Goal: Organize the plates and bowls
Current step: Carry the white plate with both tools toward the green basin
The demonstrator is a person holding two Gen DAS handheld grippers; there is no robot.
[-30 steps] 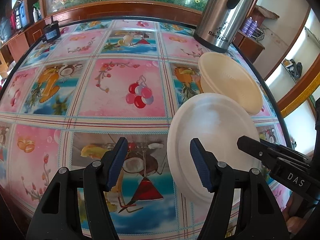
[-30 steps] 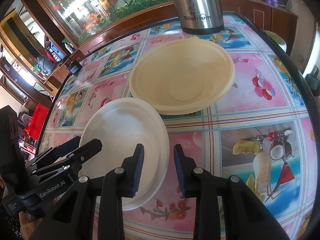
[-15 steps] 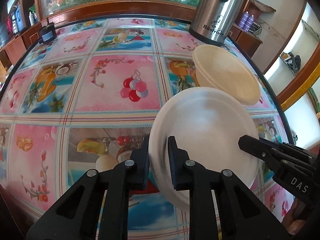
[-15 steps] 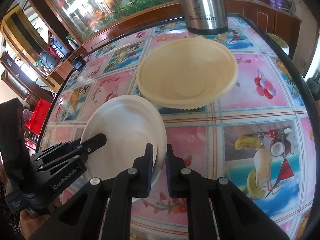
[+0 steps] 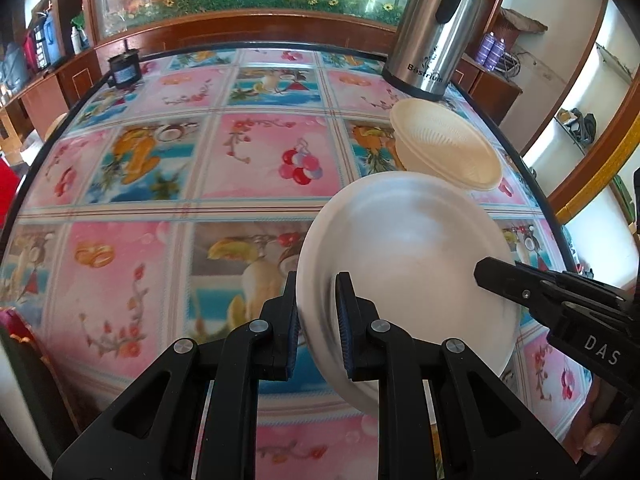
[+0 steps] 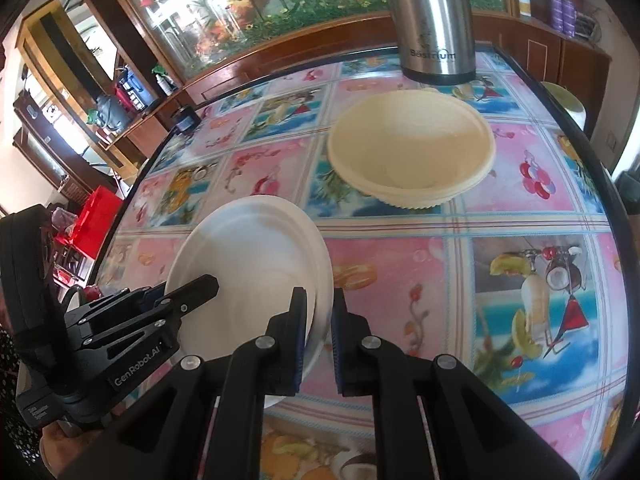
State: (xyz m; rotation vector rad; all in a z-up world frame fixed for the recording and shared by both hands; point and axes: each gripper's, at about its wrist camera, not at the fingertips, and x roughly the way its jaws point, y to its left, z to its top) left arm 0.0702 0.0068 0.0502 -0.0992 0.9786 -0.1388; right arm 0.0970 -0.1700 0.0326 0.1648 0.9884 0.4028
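Note:
I hold a white plate (image 5: 408,248) from both sides, tilted a little above the table. My left gripper (image 5: 318,320) is shut on its left rim, and my right gripper (image 6: 320,320) is shut on its right rim. The plate (image 6: 248,256) shows a doubled edge, so it may be a stack. Each view also shows the other gripper: the right gripper (image 5: 492,274) reaches in from the right, the left gripper (image 6: 200,284) from the left. Behind the plate a cream ribbed bowl (image 5: 444,148) (image 6: 408,144) sits on the table.
A tall steel flask (image 5: 436,28) (image 6: 436,16) stands just behind the bowl. A small black box (image 5: 125,68) sits at the far left edge. The round table (image 5: 140,160) has a fruit-print cover and a dark rim. Wooden cabinets ring the table.
Both grippers stood open around the plate's rim a second ago, then shut on it. Since then both hands have moved together and drawn the plate back from the bowl.

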